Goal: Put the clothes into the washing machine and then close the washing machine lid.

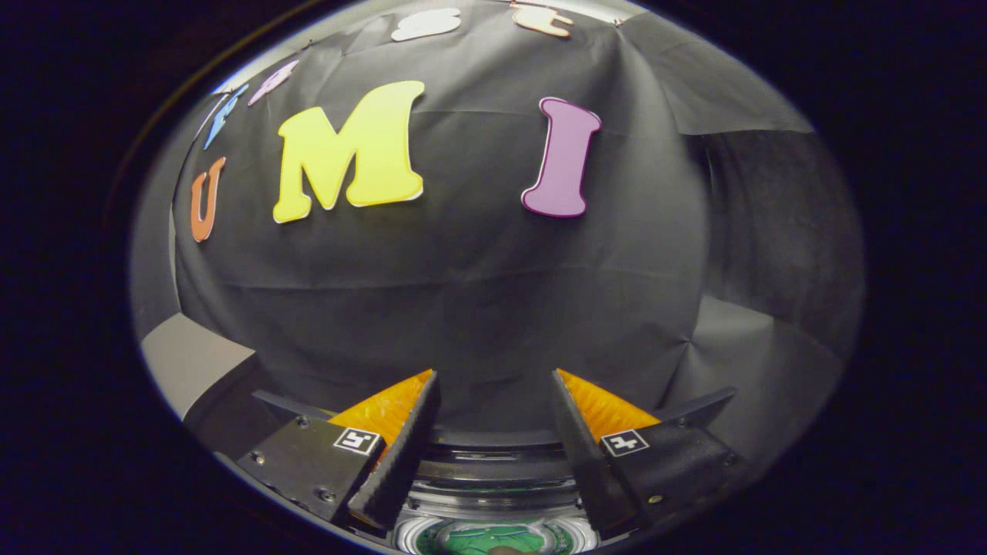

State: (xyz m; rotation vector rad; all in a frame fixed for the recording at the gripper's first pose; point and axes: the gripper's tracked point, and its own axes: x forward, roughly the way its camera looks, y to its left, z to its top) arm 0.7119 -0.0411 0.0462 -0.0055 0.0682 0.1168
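Claw wide and empty, I hover over the washer at bottom centre; green clothes may snag under the lid unless pushed deeper.

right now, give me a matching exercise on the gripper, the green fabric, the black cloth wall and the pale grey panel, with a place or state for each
Things:
1. two-finger gripper
2. green crumpled fabric
3. black cloth wall
4. pale grey flat panel

Places or states:
a. straight ahead, beyond the fingers
b. inside the round washing machine opening, low between the fingers
c. open, nothing between the fingers
d. beside the wall, off to the fingers' left

Pairs: 1-c, 2-b, 3-a, 4-d
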